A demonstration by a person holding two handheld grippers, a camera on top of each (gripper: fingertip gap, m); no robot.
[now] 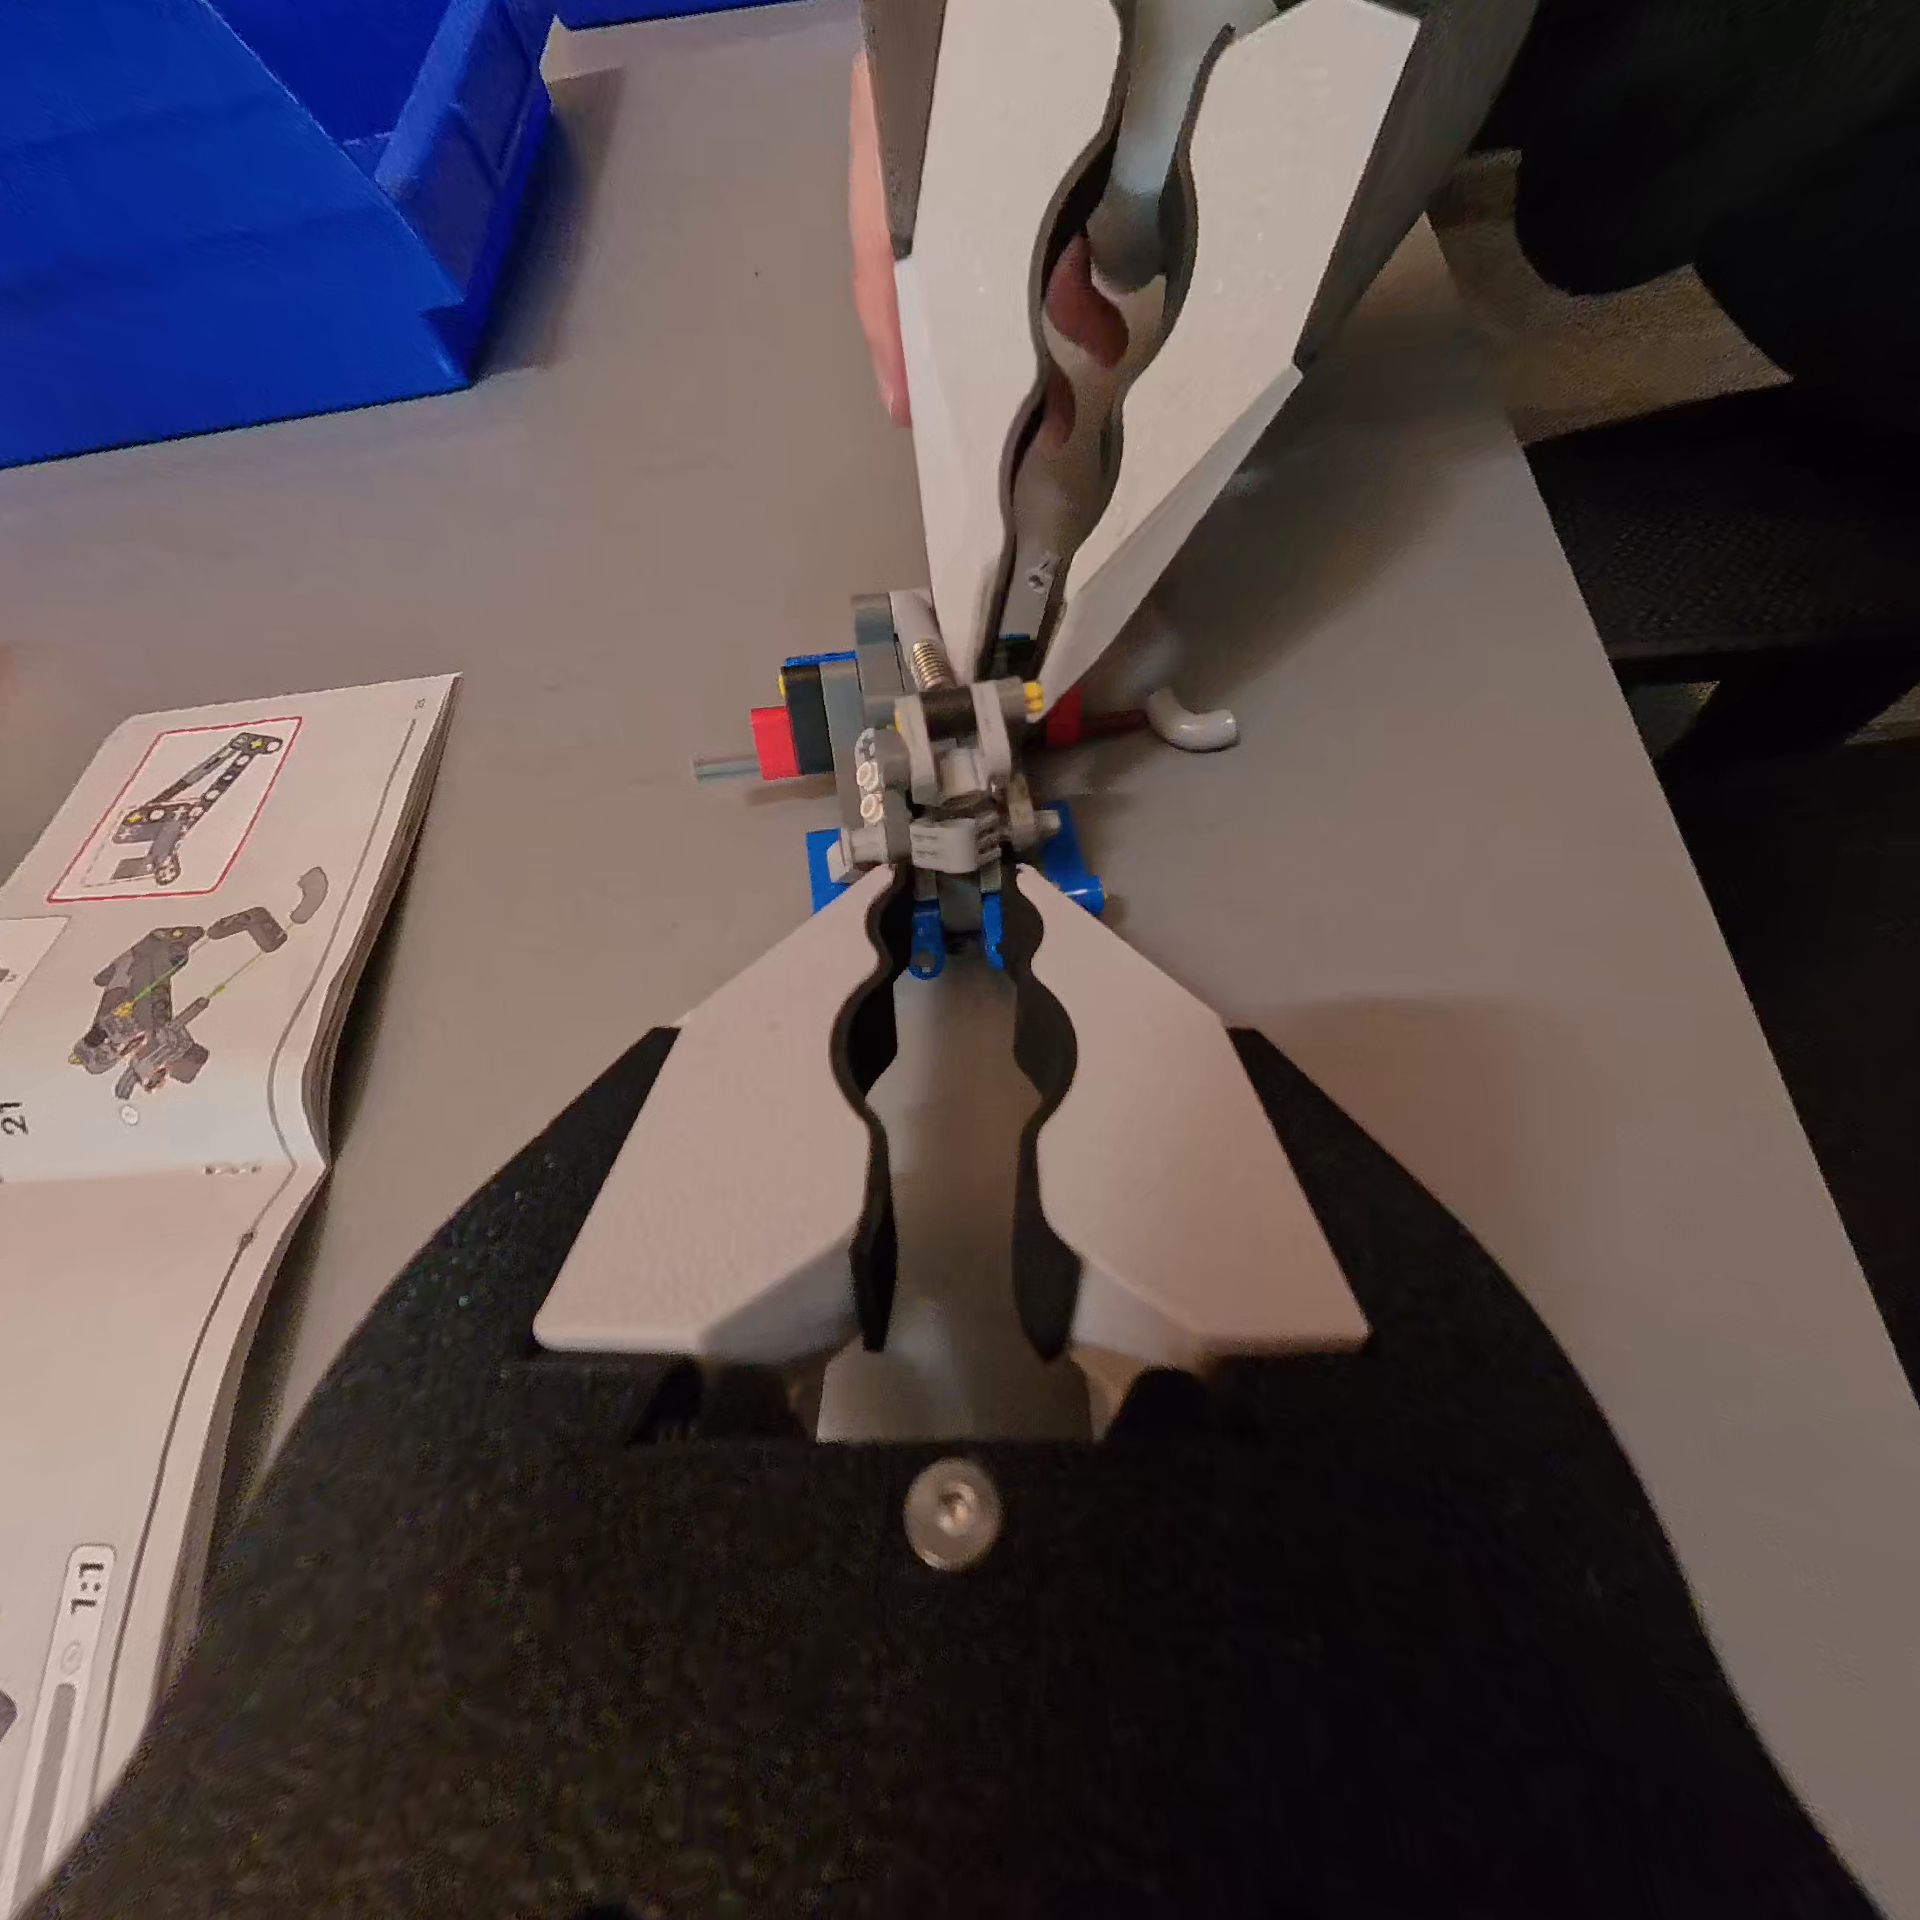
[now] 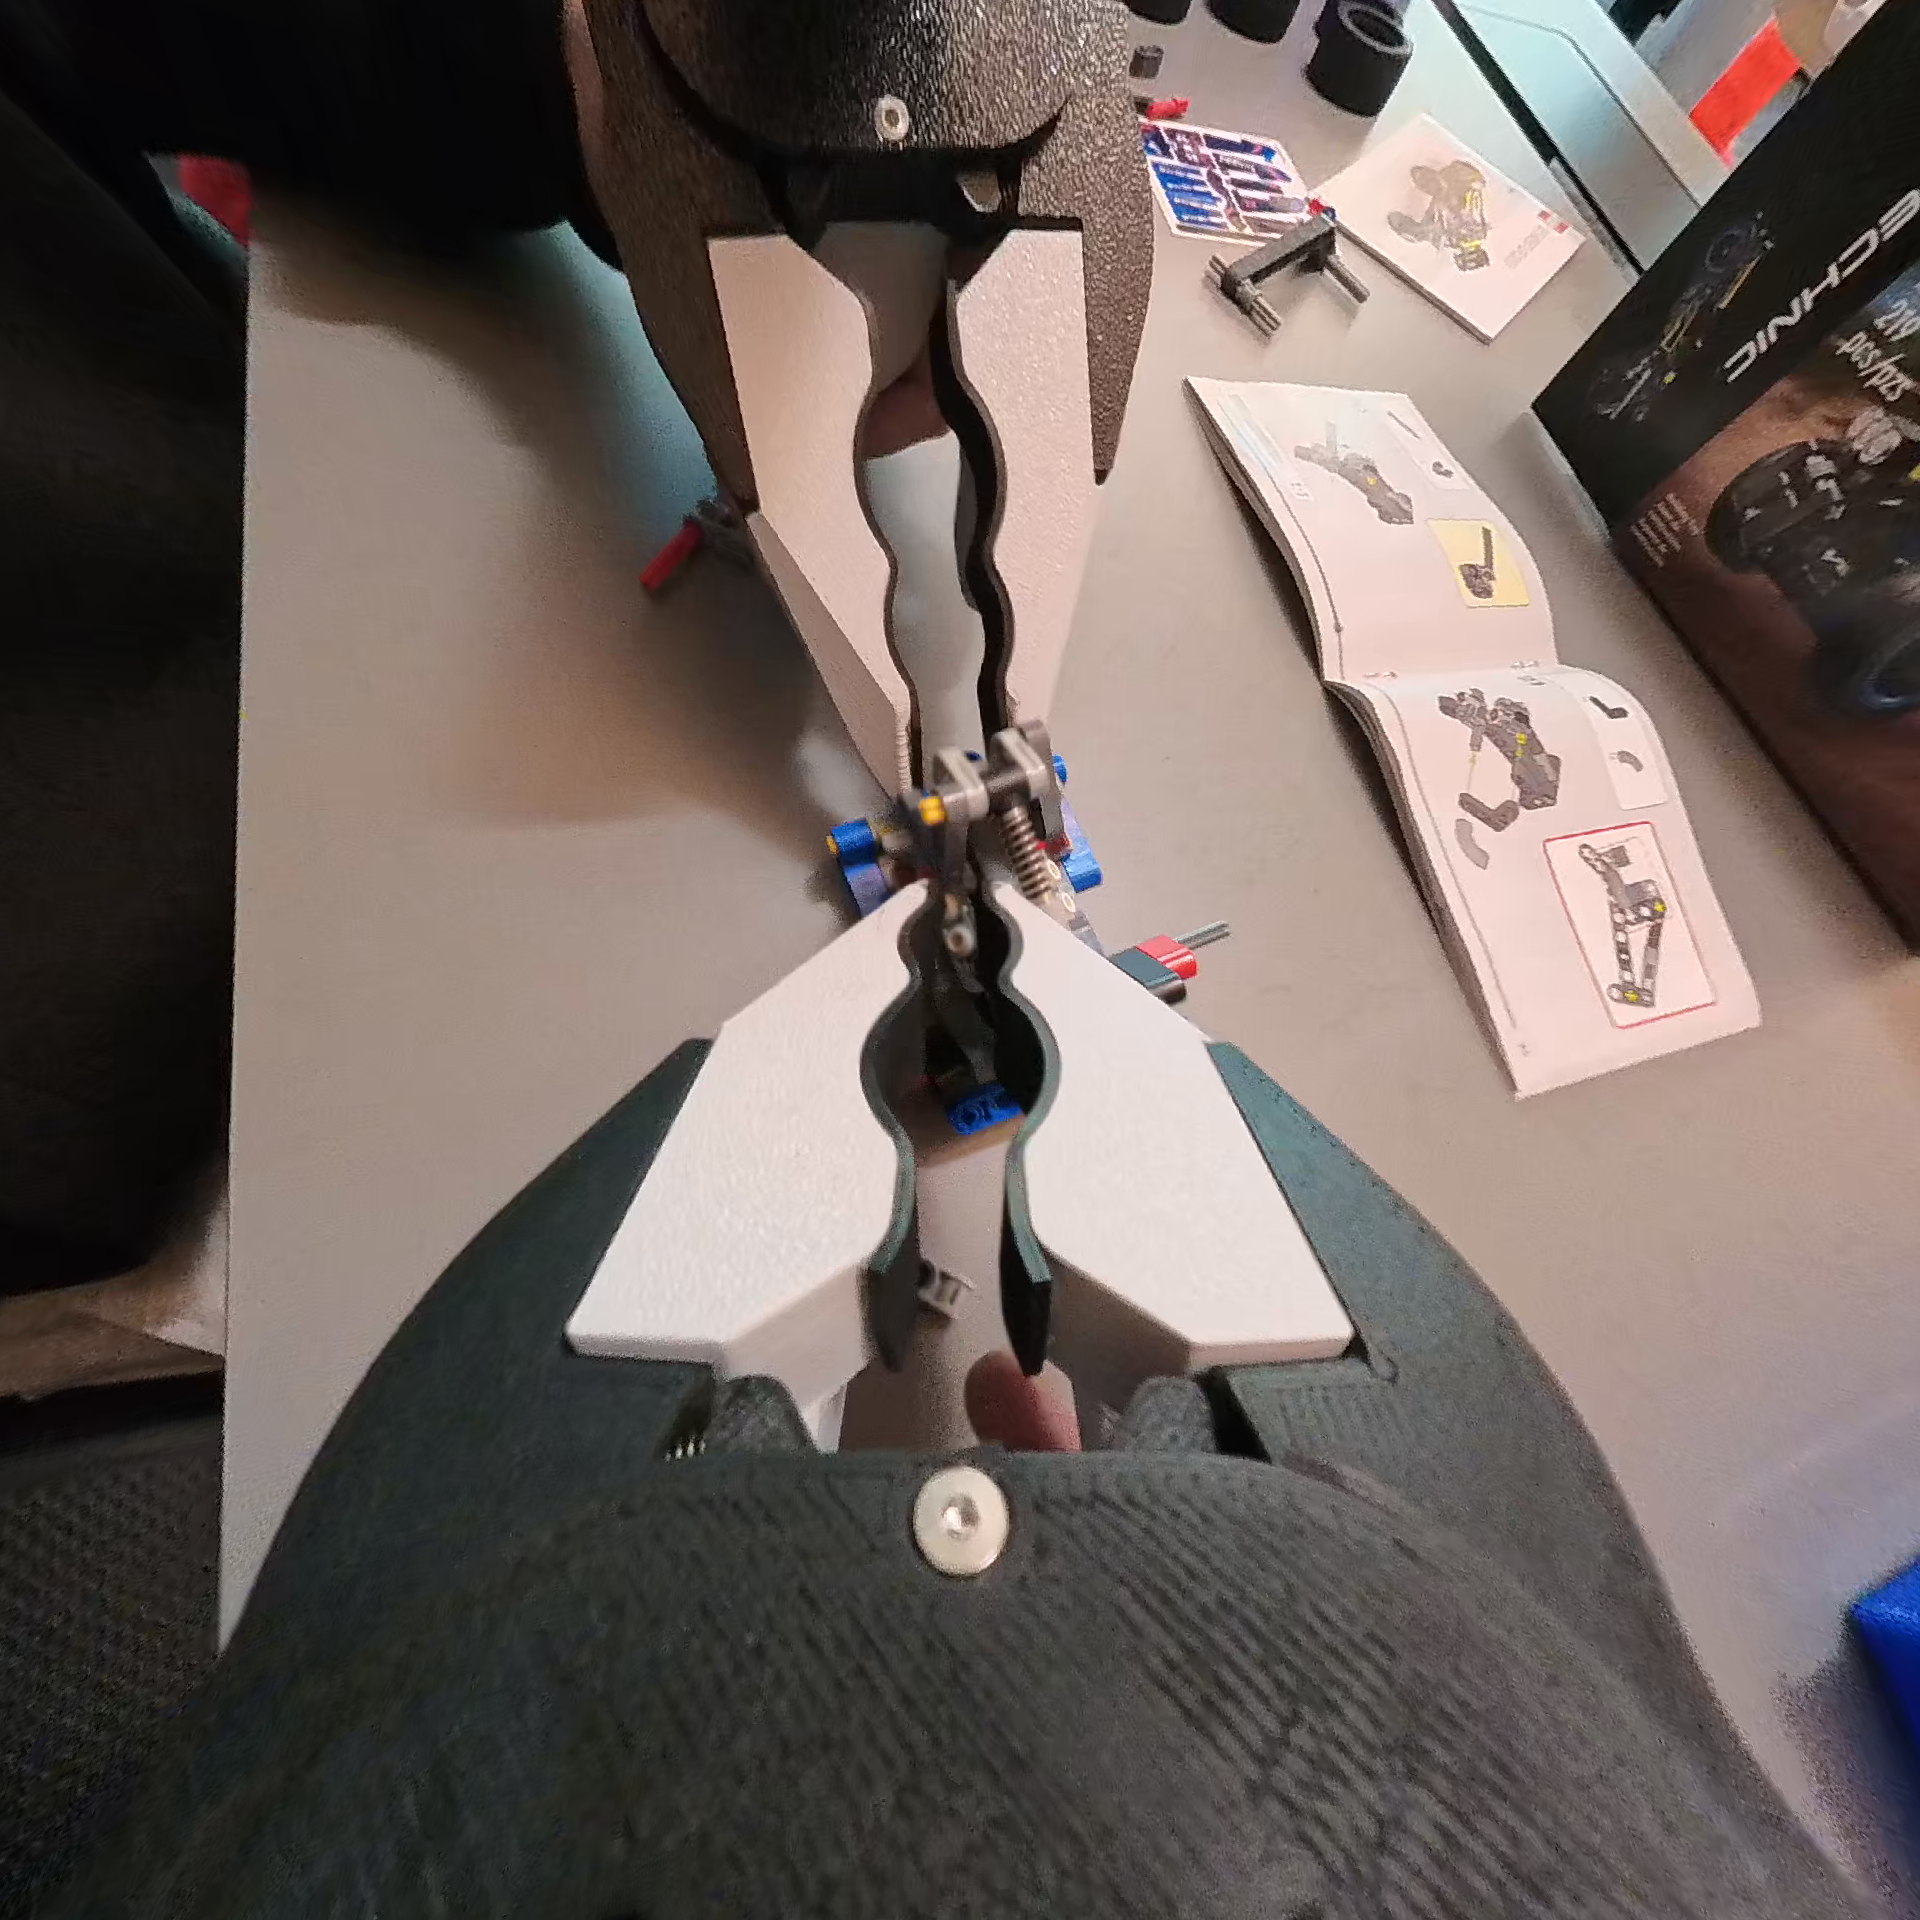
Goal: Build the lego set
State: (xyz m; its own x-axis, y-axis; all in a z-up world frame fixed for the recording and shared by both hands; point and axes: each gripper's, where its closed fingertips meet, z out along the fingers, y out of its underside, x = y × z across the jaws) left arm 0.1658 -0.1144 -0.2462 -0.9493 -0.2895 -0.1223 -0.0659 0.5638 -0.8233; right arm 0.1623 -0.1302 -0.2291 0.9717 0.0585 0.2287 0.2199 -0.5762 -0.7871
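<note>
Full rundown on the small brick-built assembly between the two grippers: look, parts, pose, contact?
The small plastic brick-built assembly stands on the grey table. It has a blue base frame, grey beams and connectors stacked upright, a metal coil spring slanting under a grey crossbar, yellow pin ends, and a red block with a thin grey axle sticking out sideways. The left hand-held gripper clamps its near end; the right hand-held gripper closes on a thin dark grey beam at the opposite end.

Black textured gripper body, grey fingers (wavy dark pads), silver screw.
</note>
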